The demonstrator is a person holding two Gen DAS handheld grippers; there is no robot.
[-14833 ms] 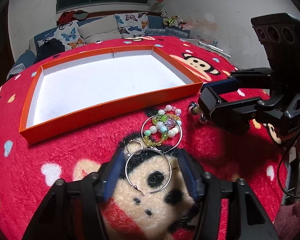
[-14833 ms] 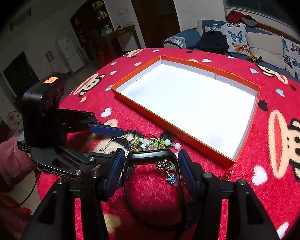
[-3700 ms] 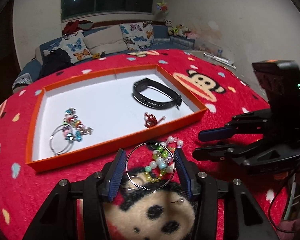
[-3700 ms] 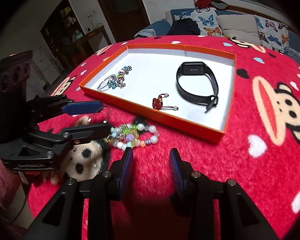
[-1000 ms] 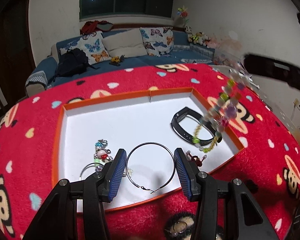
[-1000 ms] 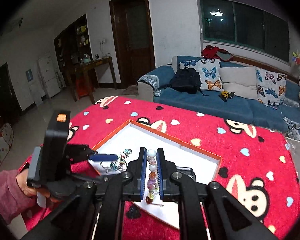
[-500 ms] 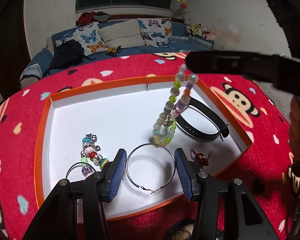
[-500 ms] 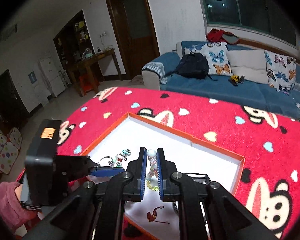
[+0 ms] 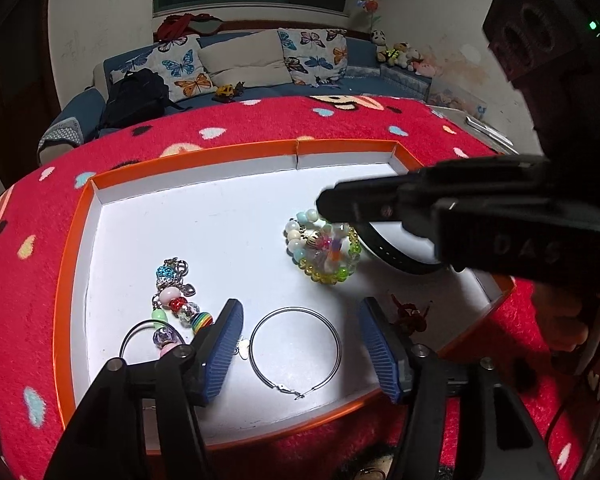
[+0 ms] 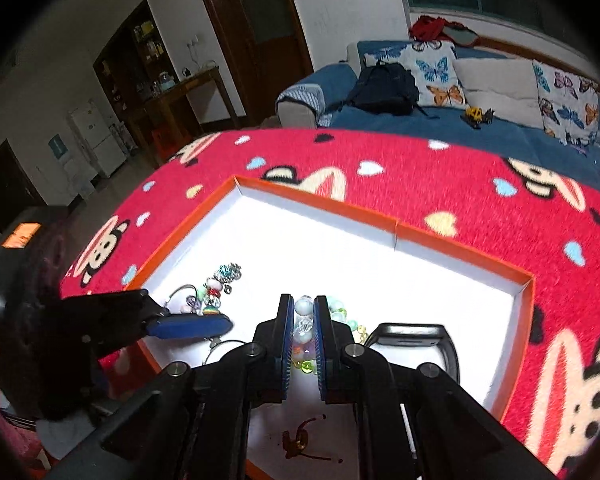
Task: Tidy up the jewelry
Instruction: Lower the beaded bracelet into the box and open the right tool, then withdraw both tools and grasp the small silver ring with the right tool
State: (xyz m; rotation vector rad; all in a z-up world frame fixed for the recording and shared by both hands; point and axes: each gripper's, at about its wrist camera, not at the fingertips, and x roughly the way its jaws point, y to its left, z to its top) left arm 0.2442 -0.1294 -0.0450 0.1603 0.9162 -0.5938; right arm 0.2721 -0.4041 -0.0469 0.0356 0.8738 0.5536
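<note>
While my right tool [image 10: 303, 334] stays clenched on the beaded bracelet [image 9: 325, 249], the beads already rest in a heap on the white floor of the orange tray [image 9: 76, 240], near its middle and just beside the black watch band [image 9: 396, 254] at the tray's right side. My left tool [image 9: 300, 344] stands released over the tray's near edge, its jaws having just been opening, with the large silver hoop [image 9: 295, 349] lying free between the blue pads [image 9: 224, 346] and touching neither. The charm bracelet [image 9: 176, 300] lies toward the tray's left, its beads close to my left pad, and the small red knot charm [image 9: 410, 314] sits by the tray's near right corner. As I judge it, the risk is in the letting go: if I lift the right tool before the jaws part, the strand could come back up with it, drag across the watch band or spill over the tray's wall onto the red blanket [image 9: 28, 280] on the desk. A bead caught between the ribbed pads could do the same. On the left, pulling away low could clip the hoop or nudge the charm bracelet out of place.
</note>
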